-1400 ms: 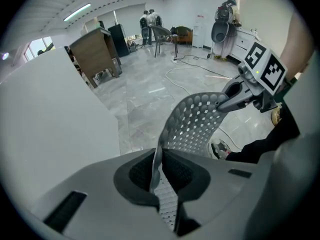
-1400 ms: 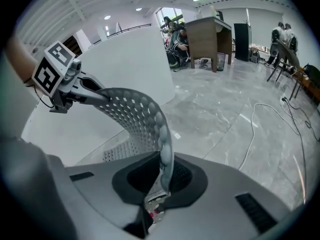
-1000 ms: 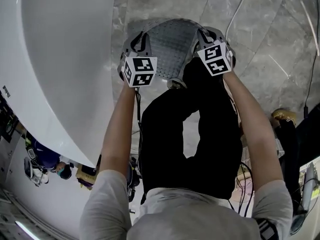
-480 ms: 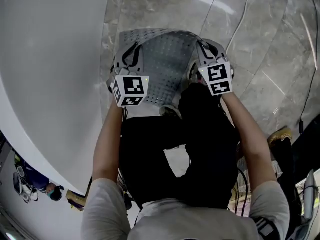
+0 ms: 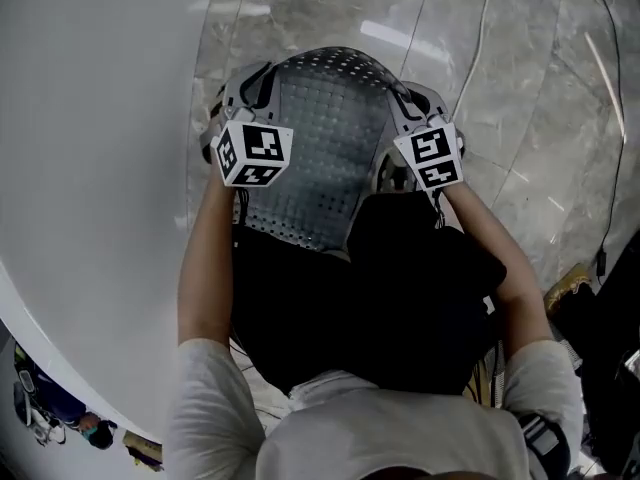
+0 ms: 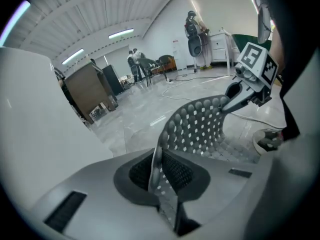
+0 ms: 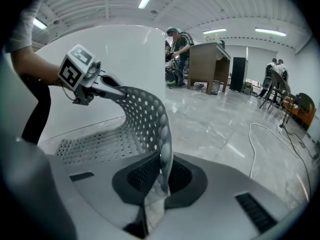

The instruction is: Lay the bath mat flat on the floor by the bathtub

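The grey perforated bath mat [image 5: 320, 148] hangs between my two grippers, just right of the white bathtub [image 5: 90, 168]. My left gripper [image 5: 258, 80] is shut on the mat's far left edge, next to the tub wall. My right gripper [image 5: 408, 103] is shut on the far right edge. In the left gripper view the mat [image 6: 200, 129] rises from the jaws of the left gripper [image 6: 159, 176] and arcs over to the right gripper [image 6: 247, 86]. In the right gripper view the mat [image 7: 145, 114] curves from the right gripper [image 7: 162, 176] to the left gripper [image 7: 87, 81]. Its near part sags low towards the marble floor [image 5: 520, 98].
A thin cable [image 5: 478, 38] runs over the floor right of the mat, and a hose [image 7: 280, 134] lies farther out. My shoe [image 6: 270, 140] stands by the mat's near edge. A wooden cabinet [image 7: 207, 59] and people stand far back.
Both grippers have come down with the mat and moved left towards the tub. The mat is spread wider and flatter between them than before.
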The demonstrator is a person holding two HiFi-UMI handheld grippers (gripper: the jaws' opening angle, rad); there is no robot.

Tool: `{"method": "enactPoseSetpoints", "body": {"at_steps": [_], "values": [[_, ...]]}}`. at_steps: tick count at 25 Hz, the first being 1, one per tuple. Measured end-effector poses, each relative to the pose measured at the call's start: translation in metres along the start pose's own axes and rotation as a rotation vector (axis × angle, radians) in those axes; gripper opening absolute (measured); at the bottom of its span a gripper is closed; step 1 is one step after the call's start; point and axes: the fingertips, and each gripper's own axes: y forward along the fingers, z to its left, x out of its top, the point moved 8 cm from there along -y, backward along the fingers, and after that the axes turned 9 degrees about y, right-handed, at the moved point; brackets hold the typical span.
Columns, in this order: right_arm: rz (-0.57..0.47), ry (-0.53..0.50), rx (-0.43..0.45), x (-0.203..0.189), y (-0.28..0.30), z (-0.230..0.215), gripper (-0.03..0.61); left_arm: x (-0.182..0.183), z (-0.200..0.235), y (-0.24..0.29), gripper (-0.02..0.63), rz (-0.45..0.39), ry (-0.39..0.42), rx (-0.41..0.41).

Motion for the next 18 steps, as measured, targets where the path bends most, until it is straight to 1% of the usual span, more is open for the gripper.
{"method": "enactPoseSetpoints", "body": {"at_steps": [2, 4, 5, 7, 8, 9, 12, 15, 16, 18], "values": [[0.037, -0.074, 0.019, 0.004, 0.006, -0.002, 0.025, 0.003, 0.008, 0.017, 0.031, -0.015, -0.008, 0.006], [0.089, -0.135, 0.057, 0.011, 0.011, -0.006, 0.026, 0.003, 0.014, 0.031, 0.031, -0.011, -0.043, 0.006], [0.119, -0.141, 0.089, 0.013, 0.012, -0.008, 0.026, 0.001, 0.014, 0.035, 0.031, -0.005, -0.073, 0.004], [0.178, -0.117, 0.168, 0.017, 0.016, -0.008, 0.026, -0.005, 0.011, 0.041, 0.031, 0.01, -0.118, 0.005], [0.206, -0.113, 0.196, 0.019, 0.017, -0.007, 0.026, -0.008, 0.008, 0.041, 0.031, 0.021, -0.121, 0.008], [0.232, -0.132, 0.205, 0.022, 0.018, -0.006, 0.025, -0.01, 0.006, 0.041, 0.031, 0.035, -0.115, 0.012], [0.281, -0.259, 0.167, 0.034, 0.014, 0.002, 0.026, -0.01, 0.003, 0.034, 0.031, 0.065, -0.094, 0.027], [0.295, -0.331, 0.088, 0.042, 0.015, 0.001, 0.026, -0.006, 0.002, 0.027, 0.031, 0.06, -0.077, 0.04], [0.298, -0.344, 0.059, 0.038, 0.016, 0.0, 0.026, -0.008, -0.004, 0.023, 0.031, 0.059, -0.05, 0.027], [0.284, -0.349, 0.003, 0.028, 0.016, -0.006, 0.026, -0.013, -0.016, 0.022, 0.031, 0.063, 0.043, -0.004]]}}
